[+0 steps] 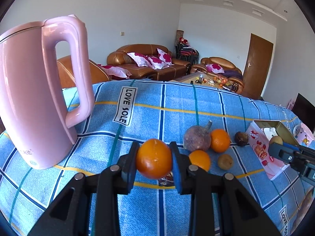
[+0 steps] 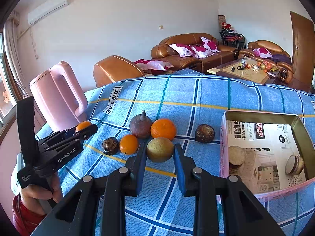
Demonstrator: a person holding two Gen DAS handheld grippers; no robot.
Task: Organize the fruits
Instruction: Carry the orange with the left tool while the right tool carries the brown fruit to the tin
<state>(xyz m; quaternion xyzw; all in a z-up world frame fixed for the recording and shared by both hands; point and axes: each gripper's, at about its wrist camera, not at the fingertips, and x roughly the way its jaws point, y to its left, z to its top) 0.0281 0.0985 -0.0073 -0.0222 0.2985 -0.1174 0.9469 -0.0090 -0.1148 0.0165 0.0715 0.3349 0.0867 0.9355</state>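
Orange fruits: you count three; one orange (image 1: 154,158) is clamped in your left gripper (image 1: 154,157).
Right gripper (image 2: 159,153): pads clamp one yellow-green fruit (image 2: 159,149).
Dark fruits: two on cloth.

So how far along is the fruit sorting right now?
Barely started: the pink tin holds only a printed paper liner, no fruit. In hand: the left gripper clamps an orange, the right gripper a yellowish fruit. Left on the cloth: two oranges, a purple fruit, two dark fruits.
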